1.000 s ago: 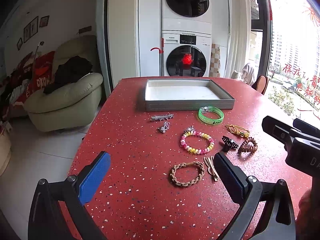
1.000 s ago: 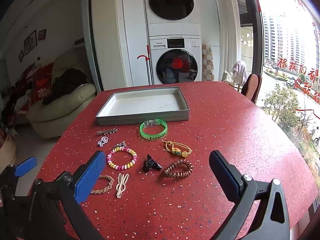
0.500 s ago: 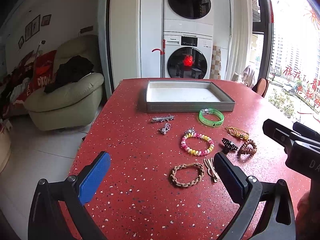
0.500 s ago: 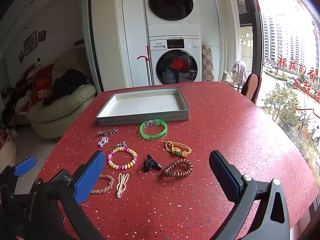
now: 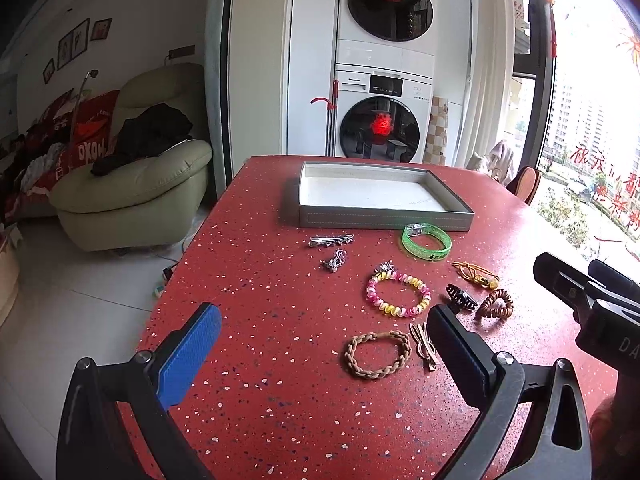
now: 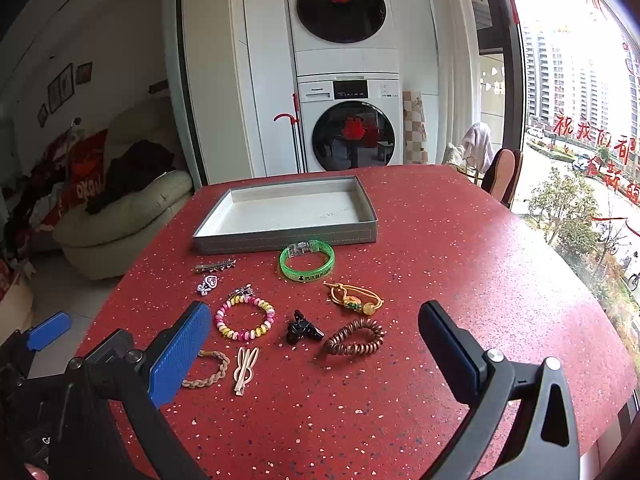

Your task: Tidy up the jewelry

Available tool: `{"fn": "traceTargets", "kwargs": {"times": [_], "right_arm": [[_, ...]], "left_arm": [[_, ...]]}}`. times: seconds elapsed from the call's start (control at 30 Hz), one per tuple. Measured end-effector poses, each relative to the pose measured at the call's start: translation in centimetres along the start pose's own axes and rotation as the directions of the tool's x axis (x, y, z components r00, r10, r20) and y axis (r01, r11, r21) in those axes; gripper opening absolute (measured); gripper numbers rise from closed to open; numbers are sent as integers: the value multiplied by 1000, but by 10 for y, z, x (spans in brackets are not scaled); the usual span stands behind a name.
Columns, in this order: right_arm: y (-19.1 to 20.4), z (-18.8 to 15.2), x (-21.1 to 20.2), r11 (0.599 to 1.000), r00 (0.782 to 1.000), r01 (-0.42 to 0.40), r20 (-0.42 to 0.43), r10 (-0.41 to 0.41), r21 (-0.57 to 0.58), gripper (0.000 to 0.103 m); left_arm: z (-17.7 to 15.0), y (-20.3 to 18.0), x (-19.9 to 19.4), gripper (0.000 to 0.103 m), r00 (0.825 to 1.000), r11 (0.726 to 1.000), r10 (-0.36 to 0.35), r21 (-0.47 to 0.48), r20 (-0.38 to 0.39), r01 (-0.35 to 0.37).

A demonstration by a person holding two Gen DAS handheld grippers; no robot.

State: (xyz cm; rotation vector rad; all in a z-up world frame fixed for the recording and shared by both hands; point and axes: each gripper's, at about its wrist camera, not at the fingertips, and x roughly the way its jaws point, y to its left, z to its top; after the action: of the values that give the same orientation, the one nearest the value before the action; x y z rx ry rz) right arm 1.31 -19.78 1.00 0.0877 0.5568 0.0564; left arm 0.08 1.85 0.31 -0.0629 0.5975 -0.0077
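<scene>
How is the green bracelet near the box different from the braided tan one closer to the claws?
The green bracelet is a smooth, see-through band with a clear clasp and dark print; the braided bracelet is matte tan plaited cord. The green bracelet lies just in front of the grey tray; the braided bracelet lies nearest the cameras, beside a pale hair clip. Both lie flat on the red table, outside the tray, untouched.

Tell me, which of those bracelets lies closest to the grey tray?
The translucent green bracelet, lying just in front of the tray's wall; the pink-and-yellow beaded bracelet and braided tan bracelet lie farther away.
</scene>
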Motion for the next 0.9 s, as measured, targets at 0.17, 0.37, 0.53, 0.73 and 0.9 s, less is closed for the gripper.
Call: {"fn": "traceTargets", "kwargs": {"times": [0.17, 0.37, 0.53, 0.73, 0.9], "right_arm": [[-1, 1, 0, 1000, 1000, 1, 1, -1, 2, 103], [-2, 0, -1, 1000, 1000, 2, 3, -2, 2, 103], [-2, 0, -1, 1000, 1000, 3, 3, -3, 3, 103], [-2, 0, -1, 1000, 1000, 3, 2, -3, 3, 103], [-3, 0, -2, 1000, 1000, 2, -2, -2, 4, 103]], "left_arm": [[0, 0, 2, 103, 1000, 1000, 3, 4, -5, -3], [-2, 0, 2, 103, 1000, 1000, 5, 0, -9, -5], [-2, 0, 2, 103, 1000, 1000, 3, 4, -11, -3], [-4, 0, 2, 103, 1000, 1000, 4, 5, -15, -4], [-4, 0, 2, 103, 1000, 1000, 4, 6, -15, -4]]}}
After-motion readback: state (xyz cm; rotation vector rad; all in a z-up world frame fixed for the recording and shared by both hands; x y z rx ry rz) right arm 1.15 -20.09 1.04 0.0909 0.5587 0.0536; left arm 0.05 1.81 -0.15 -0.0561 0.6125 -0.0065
